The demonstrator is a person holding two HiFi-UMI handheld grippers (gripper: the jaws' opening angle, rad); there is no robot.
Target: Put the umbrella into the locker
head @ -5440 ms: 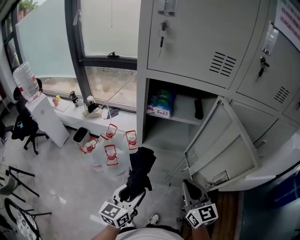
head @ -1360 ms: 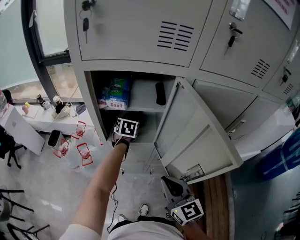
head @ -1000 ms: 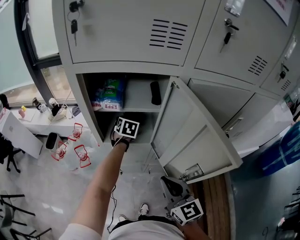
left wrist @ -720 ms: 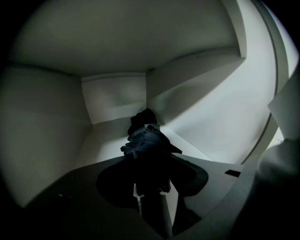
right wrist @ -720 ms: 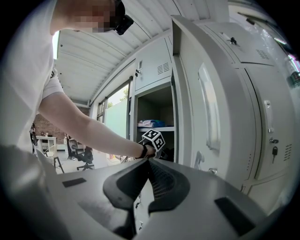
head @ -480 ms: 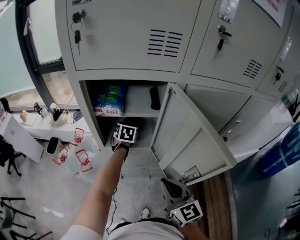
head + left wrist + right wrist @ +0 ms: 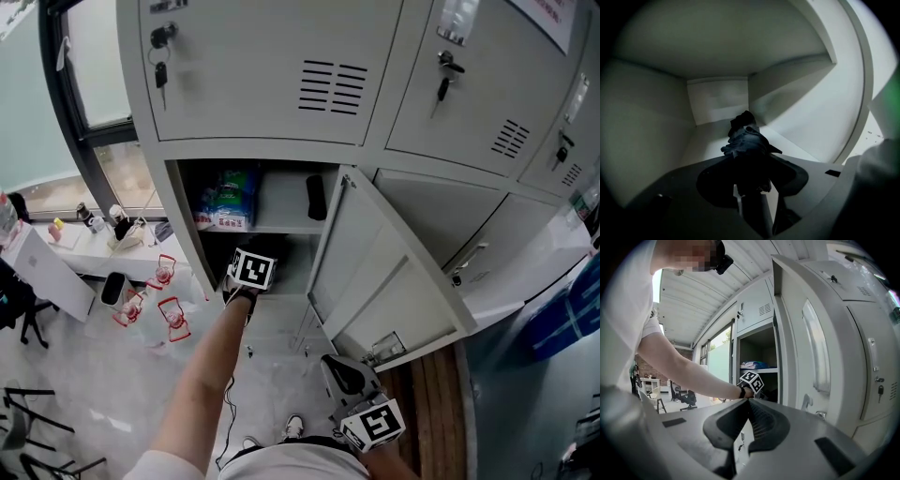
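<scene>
- Left gripper (image 7: 749, 187) reaches into the lower compartment of the locker (image 7: 183, 206), clamped on the folded umbrella (image 7: 746, 140). Its jaws have just been easing open a touch, with the umbrella between them.
- Umbrella points at the back wall, angled down, likely so it can lie flat on the compartment floor. Can't tell if it touches yet.
- Right gripper (image 7: 746, 401) is clenched and empty, parked low beside the open door (image 7: 384, 272), out of the way.
- Umbrella: black, soft, crumpled fabric. Locker: smooth grey sheet metal, boxy.
</scene>
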